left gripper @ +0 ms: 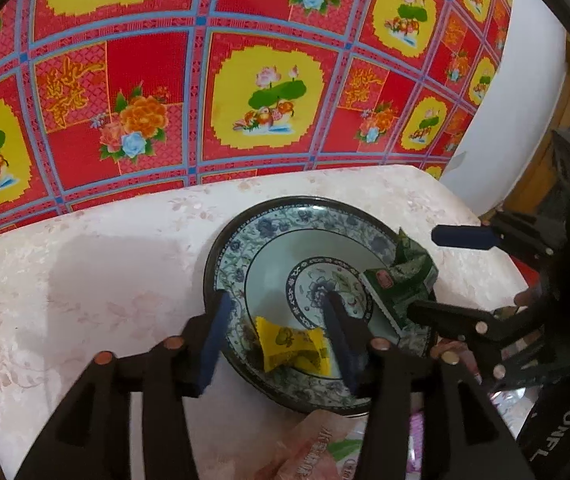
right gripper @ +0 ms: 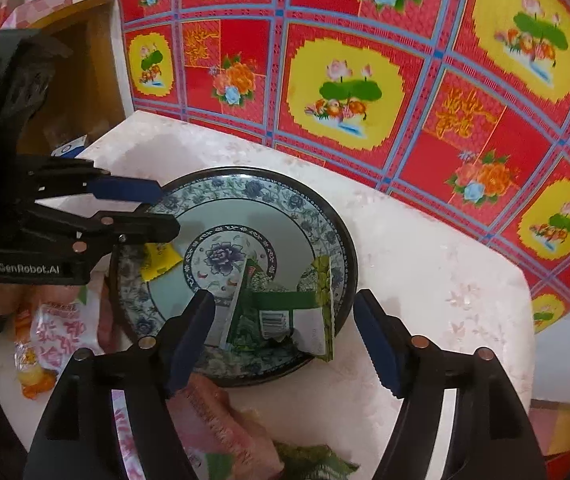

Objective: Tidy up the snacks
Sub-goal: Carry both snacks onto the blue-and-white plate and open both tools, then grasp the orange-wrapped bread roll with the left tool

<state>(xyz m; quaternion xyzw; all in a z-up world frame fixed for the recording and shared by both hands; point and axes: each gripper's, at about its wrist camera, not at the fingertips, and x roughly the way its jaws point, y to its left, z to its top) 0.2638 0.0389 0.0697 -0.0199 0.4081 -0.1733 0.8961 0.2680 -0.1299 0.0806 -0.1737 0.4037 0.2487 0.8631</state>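
A blue-and-white floral plate (left gripper: 245, 240) (right gripper: 305, 196) sits on the table. On its near side lies a yellow snack packet (left gripper: 293, 350) (right gripper: 161, 262), flat between the fingers of my left gripper (left gripper: 279, 312) (right gripper: 167, 210); the blue pads stand clear of it, so the gripper is open. A green snack packet (left gripper: 405, 280) (right gripper: 281, 312) rests on the plate's other side, partly over the rim. My right gripper (right gripper: 285, 298) (left gripper: 425, 272) straddles it with both pads apart from its edges, open.
The pale floral tabletop (left gripper: 85, 280) ends at a red-and-yellow flowered cloth (left gripper: 245, 100) hung behind. Pink snack bags (right gripper: 213, 412) (left gripper: 309, 452) and an orange-pink packet (right gripper: 57, 332) lie near the front edge, with another green packet (right gripper: 317, 464). A wooden cabinet (right gripper: 85, 60) stands beside the table.
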